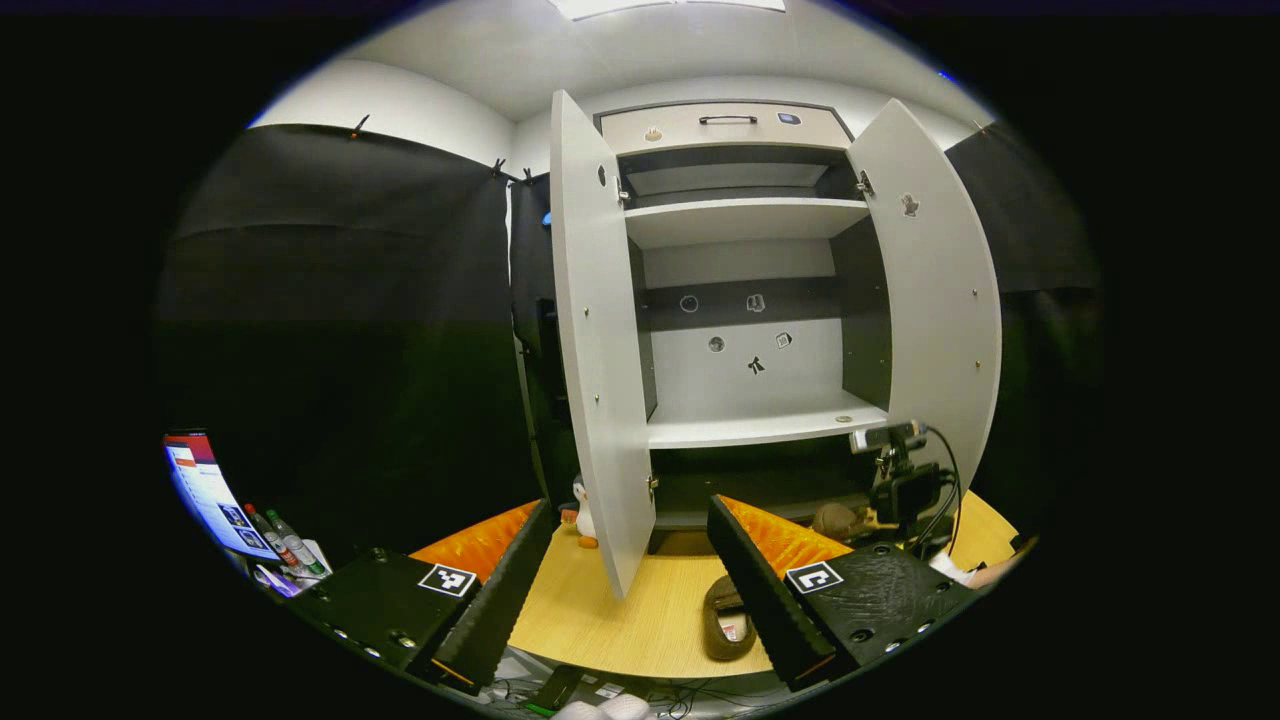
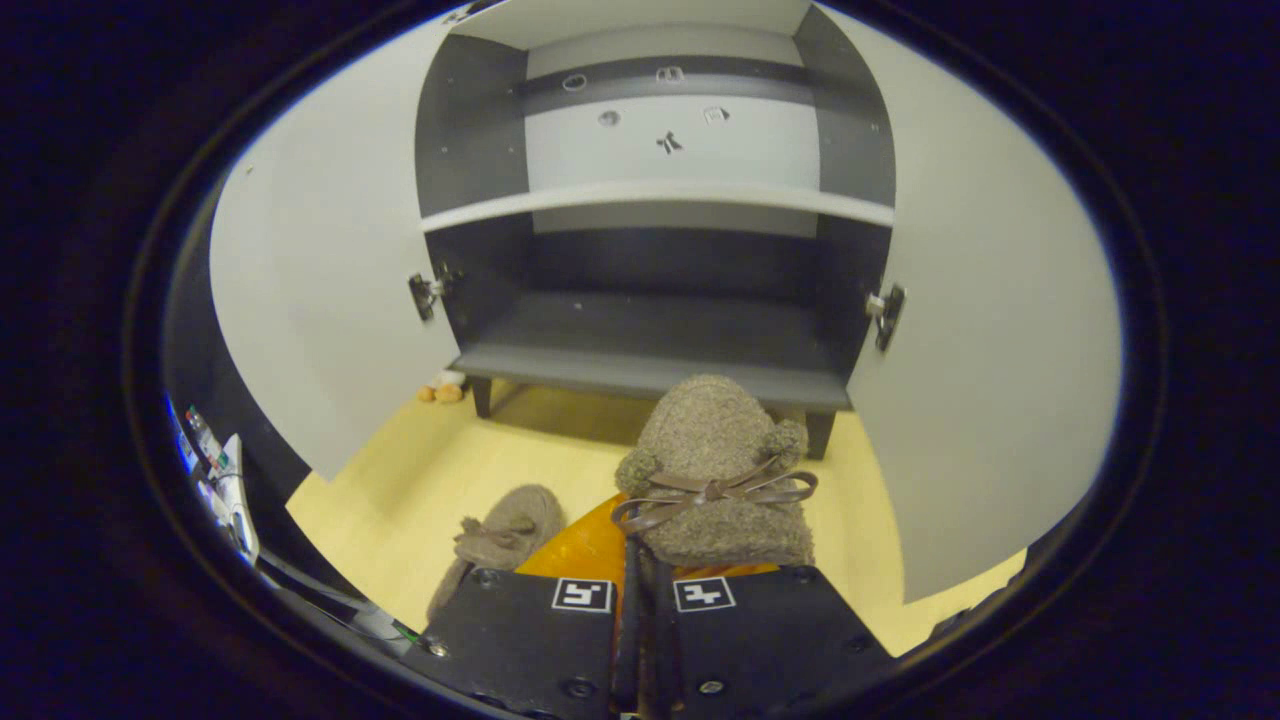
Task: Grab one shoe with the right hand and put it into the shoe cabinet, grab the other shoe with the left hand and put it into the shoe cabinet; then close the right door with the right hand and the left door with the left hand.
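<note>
**Shoe clamped in your right gripper, cabinet doors open**

Your right gripper (image 2: pixel 640 560) has its fingers pressed together on the heel of a fuzzy brown shoe (image 2: pixel 715 470), toe pointing at the shoe cabinet (image 2: pixel 650 350). The shoe hangs just in front of the cabinet's dark bottom shelf, above the yellow floor (image 2: pixel 450 470). The other shoe (image 1: pixel 727 620) lies on the floor near its front edge, just beside your left gripper (image 1: pixel 630 590), whose fingers stand wide apart and hold nothing. Both doors are swung open: the left door (image 1: pixel 597 340) and the right door (image 1: pixel 935 290). A small penguin toy (image 1: pixel 583 512) stands on the floor beside the left door.
</note>
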Demonstrator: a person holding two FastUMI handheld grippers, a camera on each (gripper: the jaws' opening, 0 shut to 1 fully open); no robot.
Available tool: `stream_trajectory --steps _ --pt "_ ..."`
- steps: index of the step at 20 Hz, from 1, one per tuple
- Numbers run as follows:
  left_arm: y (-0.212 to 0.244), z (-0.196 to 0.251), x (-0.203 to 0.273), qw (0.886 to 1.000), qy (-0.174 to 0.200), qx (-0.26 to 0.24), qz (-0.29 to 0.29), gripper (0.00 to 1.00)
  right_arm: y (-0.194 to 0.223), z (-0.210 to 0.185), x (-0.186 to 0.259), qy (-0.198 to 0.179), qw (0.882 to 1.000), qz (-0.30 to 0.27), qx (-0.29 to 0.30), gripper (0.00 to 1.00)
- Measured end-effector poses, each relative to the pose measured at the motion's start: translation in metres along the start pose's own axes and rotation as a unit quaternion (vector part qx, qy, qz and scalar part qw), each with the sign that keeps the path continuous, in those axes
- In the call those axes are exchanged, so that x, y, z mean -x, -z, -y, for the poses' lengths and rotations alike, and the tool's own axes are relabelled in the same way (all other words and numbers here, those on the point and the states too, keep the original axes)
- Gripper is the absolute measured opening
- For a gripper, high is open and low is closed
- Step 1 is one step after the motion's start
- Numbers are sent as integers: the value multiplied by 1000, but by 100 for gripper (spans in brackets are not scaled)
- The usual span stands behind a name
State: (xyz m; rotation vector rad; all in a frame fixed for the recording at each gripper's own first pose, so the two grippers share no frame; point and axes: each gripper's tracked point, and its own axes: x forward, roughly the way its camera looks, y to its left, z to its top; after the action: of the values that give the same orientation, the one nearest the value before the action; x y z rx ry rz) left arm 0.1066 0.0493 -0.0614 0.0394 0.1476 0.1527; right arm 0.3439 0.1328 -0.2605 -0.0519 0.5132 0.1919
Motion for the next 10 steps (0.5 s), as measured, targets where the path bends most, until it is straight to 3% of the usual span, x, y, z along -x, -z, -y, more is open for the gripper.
stream_trajectory --steps 4,10 --pt "6 6 0 1000 4 7 -1 96 -90 -3 13 -13 998 54 -6 9" --pt "13 3 2 1000 -15 16 -8 96 -213 12 -13 7 993 116 11 10"
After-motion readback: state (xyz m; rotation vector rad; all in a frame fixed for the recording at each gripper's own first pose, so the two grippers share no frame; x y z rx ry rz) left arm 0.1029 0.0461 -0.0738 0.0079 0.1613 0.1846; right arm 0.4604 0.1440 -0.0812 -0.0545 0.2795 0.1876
